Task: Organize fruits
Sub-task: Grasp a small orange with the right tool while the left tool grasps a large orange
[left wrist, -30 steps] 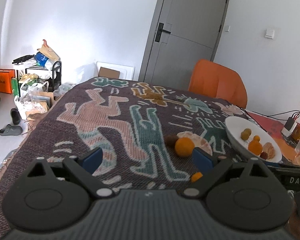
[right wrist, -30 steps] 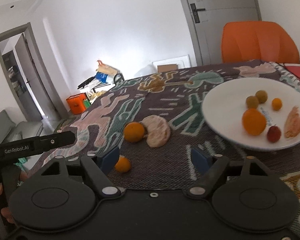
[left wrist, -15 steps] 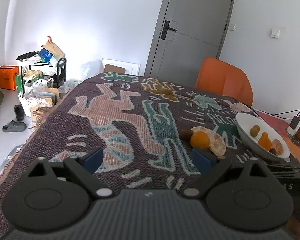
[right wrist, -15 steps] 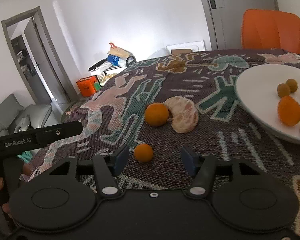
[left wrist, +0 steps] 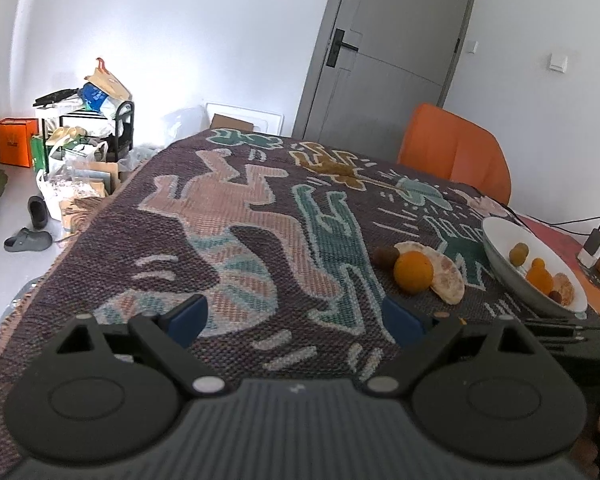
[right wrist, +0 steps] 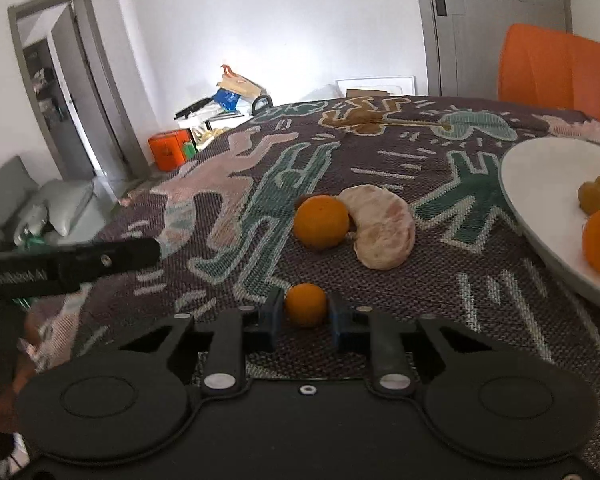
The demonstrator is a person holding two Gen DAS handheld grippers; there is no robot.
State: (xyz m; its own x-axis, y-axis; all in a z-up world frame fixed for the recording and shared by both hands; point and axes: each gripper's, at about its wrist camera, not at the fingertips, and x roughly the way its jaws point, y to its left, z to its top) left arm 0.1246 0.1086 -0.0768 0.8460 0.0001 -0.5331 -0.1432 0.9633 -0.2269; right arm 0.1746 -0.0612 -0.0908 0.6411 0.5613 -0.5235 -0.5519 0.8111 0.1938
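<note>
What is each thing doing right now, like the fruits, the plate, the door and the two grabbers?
Right gripper: shut on small orange kumquat.
Left gripper: open, empty.
Round orange tangerine: whole, on the patterned woven tablecloth.
Peeled pale citrus half: peeled, beside tangerine.
White plate: holding fruits.
Grey door: closed.

Orange (right wrist: pixel 321 221) on cloth (right wrist: pixel 240 168), touching peeled segment (right wrist: pixel 384 232); plate (right wrist: pixel 540 168) right.

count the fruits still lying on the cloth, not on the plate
4: a small orange between the right gripper's pads, a bigger orange, a peeled piece beside it, and a brown fruit behind them.
</note>
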